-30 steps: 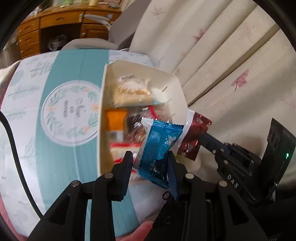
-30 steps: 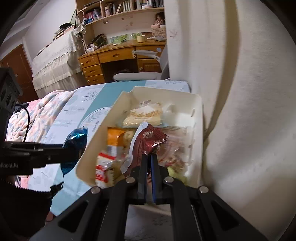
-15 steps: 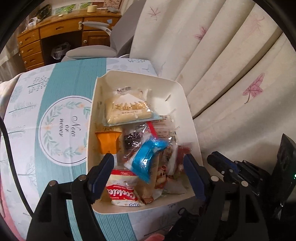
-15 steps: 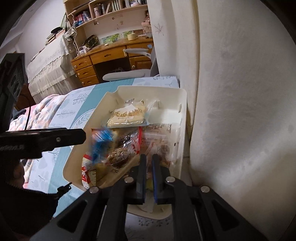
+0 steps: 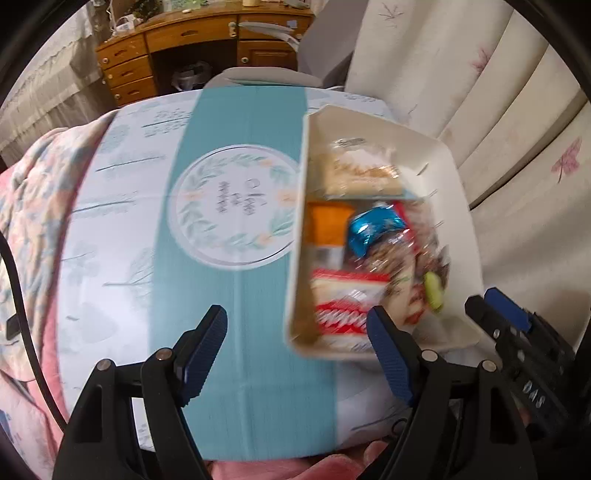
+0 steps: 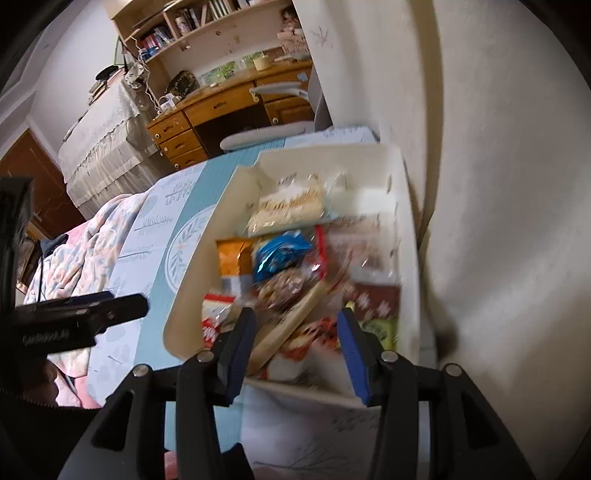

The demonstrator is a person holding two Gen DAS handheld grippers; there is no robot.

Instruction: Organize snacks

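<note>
Cream plastic tray point(image 5: 458, 173), on the worktop point(image 5: 236, 140) against the pale leaf-print curtain point(image 5: 517, 122), holding the sorted snacks:
- blue foil packet point(image 5: 369, 229), lying on top of the heap near the middle; one second ago it was pinched in the left tool, so it has been let go into the tray
- dark red packet point(image 6: 376, 299), at the curtain side near the front; a second ago it stood clamped in the right tool, now it lies loose in the tray
- pale biscuit pack point(image 5: 360, 173) at the far end, print blurred
- orange packet point(image 5: 328, 225) by the left wall
- red-and-white pack point(image 5: 343, 306) at the near end; its lettering is smeared here, though half a second ago it read "Cookies"
- green item point(image 5: 434, 290), small, kind unclear

Worktop cloth: teal band with a round leaf wreath point(image 5: 236, 206); script inside it too blurred to read

Left tool point(image 5: 295, 343): jaws wide apart, having just been opening, nothing between them, over the cloth and the tray's near left corner. "DAS" is printed on the right tool's body in this view

Right tool point(image 6: 295, 332): jaws about half apart, having just been opening, holding nothing, over the tray's near end

Surroundings: floral quilt point(image 5: 33, 206) to the left, grey chair point(image 6: 266, 134), wooden desk point(image 6: 221, 107), bookshelf point(image 6: 192, 26). Both views carry motion blur
</note>
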